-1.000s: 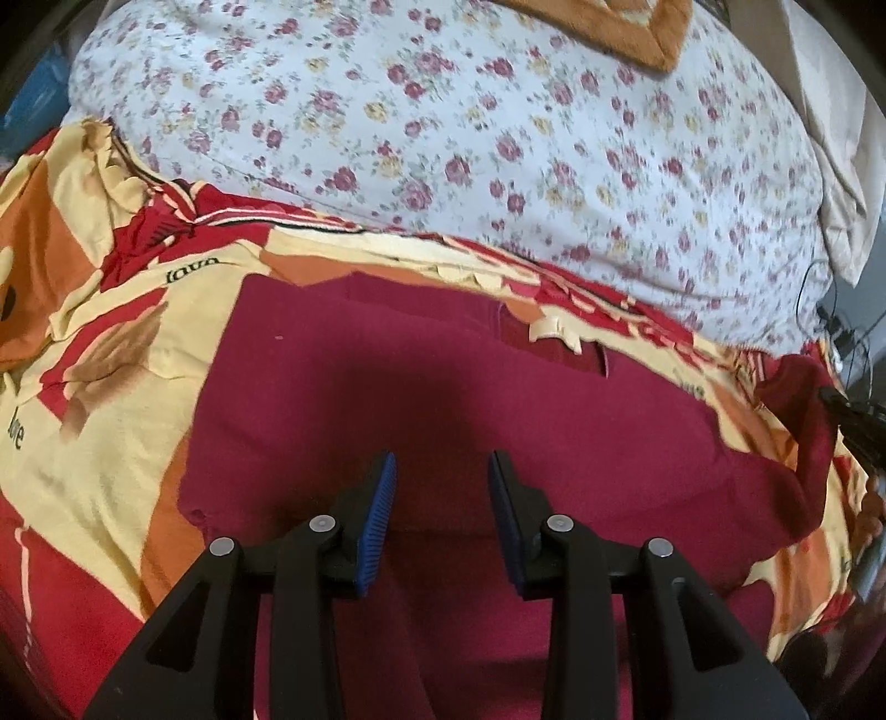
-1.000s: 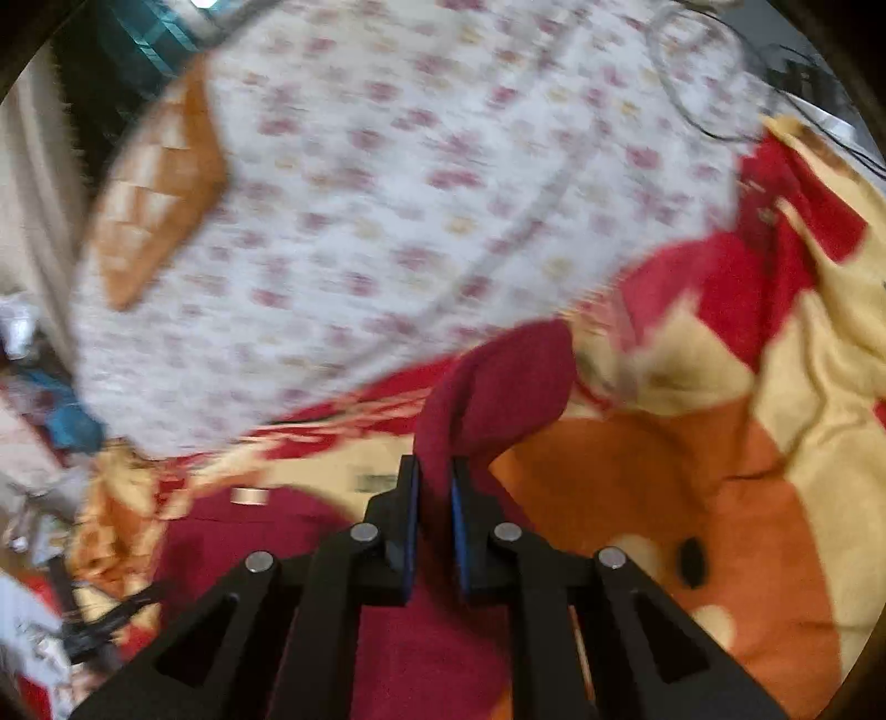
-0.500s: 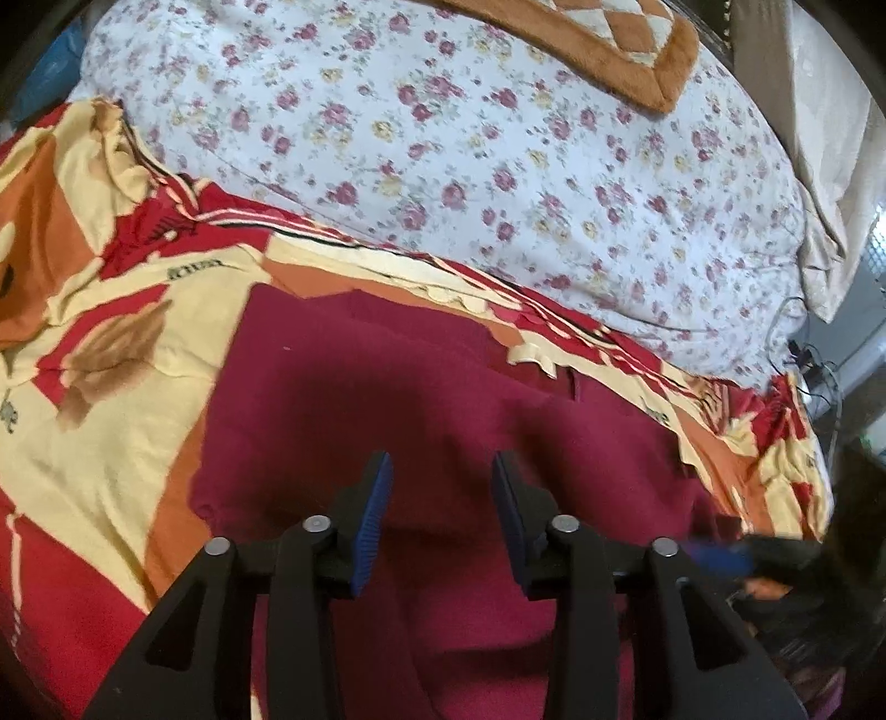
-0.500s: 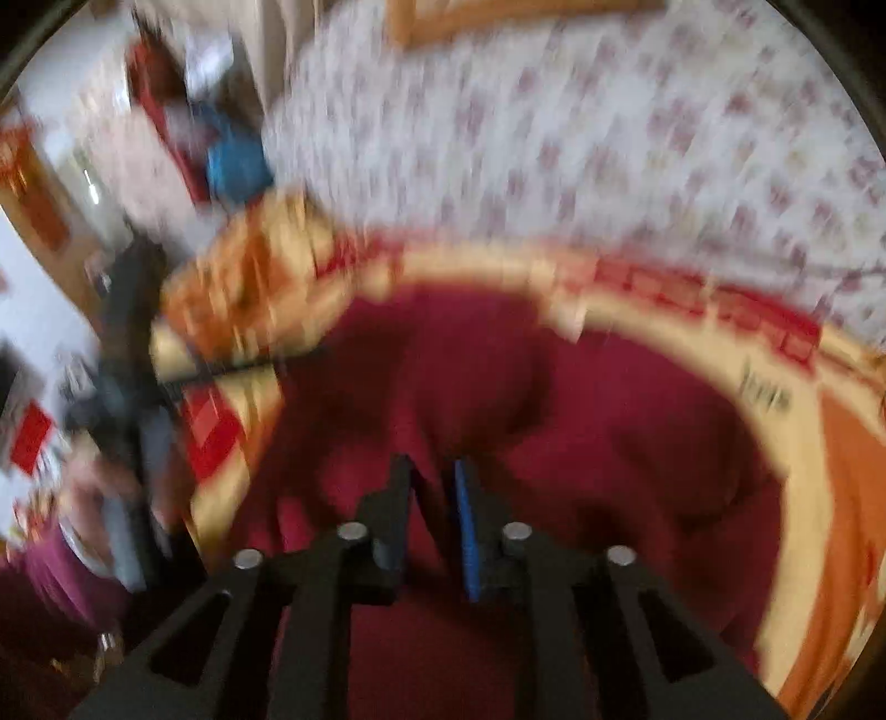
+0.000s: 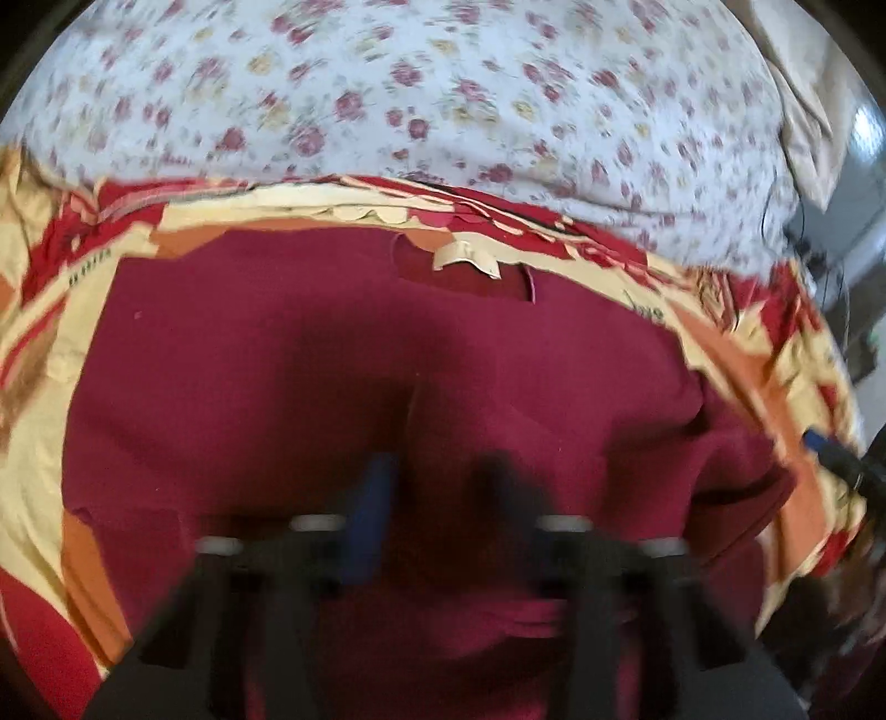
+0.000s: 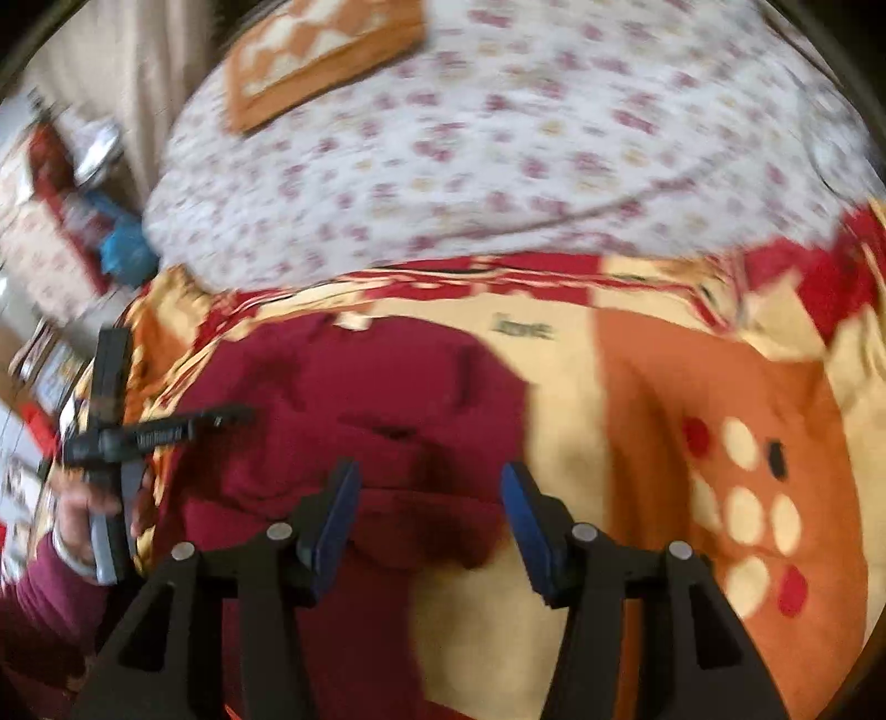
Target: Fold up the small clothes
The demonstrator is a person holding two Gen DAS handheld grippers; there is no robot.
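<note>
Bedspread (image 6: 692, 376) in yellow and orange carries the maroon garment (image 5: 332, 343), spread mid-frame below the floral quilt (image 5: 443, 99). It looks soft and limp; I'd pinch a hem. My left gripper (image 5: 437, 498) blurs, jaws closing; my right gripper (image 6: 429, 515) jaws are opening, nothing pinched.

1. The bed (image 5: 33, 459) is covered by a patterned sheet (image 6: 692, 387) in cream, orange and red blocks, with small dark lettering printed on it.
2. A dark red garment (image 5: 277, 360) lies spread flat on the sheet at the near middle, with a pale label at its far edge; in the right wrist view its near right corner is folded into a lumpy bunch.
3. Behind the garment, at the far side of the bed, rests a bulky white floral quilt (image 5: 443, 94) with small red and yellow flowers.
4. An orange-and-cream checked cloth (image 6: 321, 50) lies on top of the quilt, far left in the right wrist view.
</note>
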